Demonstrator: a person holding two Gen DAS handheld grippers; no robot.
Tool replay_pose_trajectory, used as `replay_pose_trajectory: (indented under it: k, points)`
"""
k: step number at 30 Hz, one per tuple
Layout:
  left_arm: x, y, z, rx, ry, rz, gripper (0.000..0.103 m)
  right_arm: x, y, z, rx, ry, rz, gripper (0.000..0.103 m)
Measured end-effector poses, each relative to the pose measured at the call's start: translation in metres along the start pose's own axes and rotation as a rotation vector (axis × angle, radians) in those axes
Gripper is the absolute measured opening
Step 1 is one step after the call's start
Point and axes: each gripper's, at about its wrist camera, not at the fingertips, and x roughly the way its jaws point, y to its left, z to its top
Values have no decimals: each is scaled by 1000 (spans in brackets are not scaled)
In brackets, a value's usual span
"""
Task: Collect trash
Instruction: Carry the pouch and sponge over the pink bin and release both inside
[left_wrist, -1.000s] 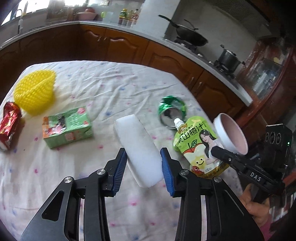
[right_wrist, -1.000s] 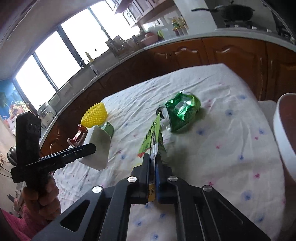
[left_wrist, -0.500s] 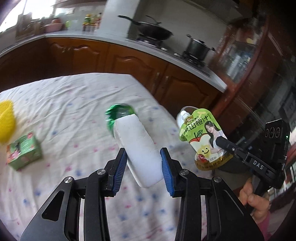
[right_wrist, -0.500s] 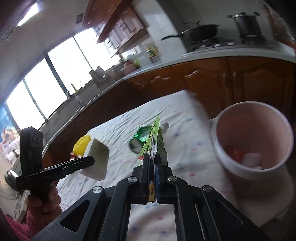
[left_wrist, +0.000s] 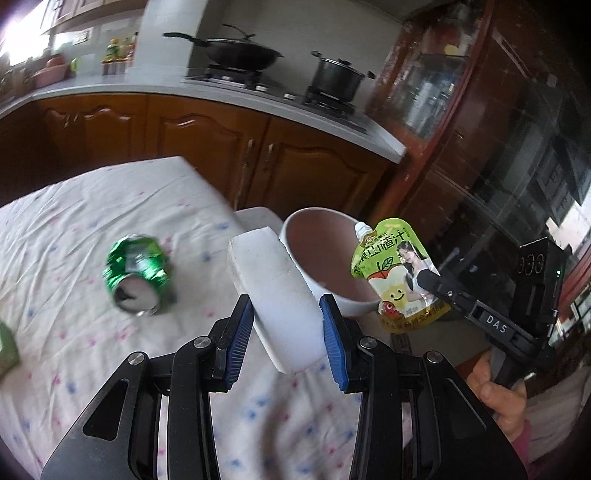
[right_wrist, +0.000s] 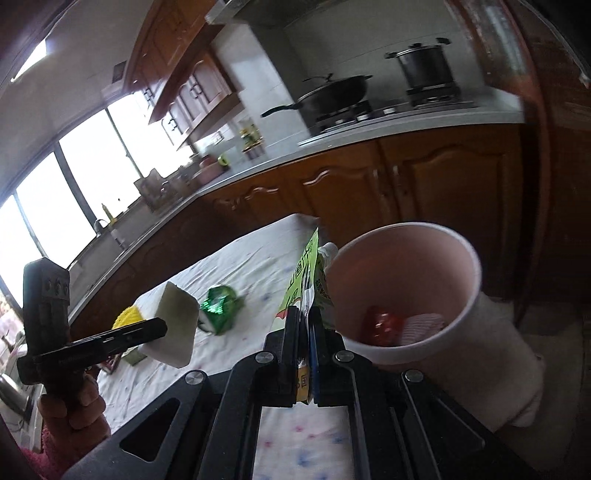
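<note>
My left gripper (left_wrist: 287, 317) is shut on a white foam block (left_wrist: 275, 291) and holds it above the table, just left of the white trash bin (left_wrist: 314, 254). My right gripper (right_wrist: 303, 321) is shut on a green juice pouch (right_wrist: 306, 273), held upright beside the bin's rim (right_wrist: 476, 266). The pouch also shows in the left wrist view (left_wrist: 397, 269). Red and pale trash lies inside the bin (right_wrist: 384, 325). The foam block shows in the right wrist view (right_wrist: 175, 325) in the left gripper.
A crushed green can (left_wrist: 138, 277) lies on the white flowered tablecloth (left_wrist: 74, 229). A green carton (left_wrist: 7, 347) sits at the far left edge. A yellow mesh thing (right_wrist: 127, 319) lies behind the block. Wooden cabinets (left_wrist: 221, 147) and a stove stand behind.
Both grippers have swung right toward the bin with their loads. The bin now sits close ahead of the foam block and pouch; the carton and yellow thing have slid out left.
</note>
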Motion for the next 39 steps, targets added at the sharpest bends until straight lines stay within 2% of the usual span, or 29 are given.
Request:
replay_pose_trajectory:
  k: [9,17,27,39]
  points:
    - [36,-39,26,78,33,-39,36,-5,-28,17,30,-50,-43,5]
    - [79,-65,47,117,83,-52,36,4,-49,28,52,-55,-57,5]
    - [134,-78,57,129,176,-57,36,20,-68,34,56,-11,-76,5]
    - [167,-78,54,132,230,-10,39,42,-85,31,62,57,-92,5]
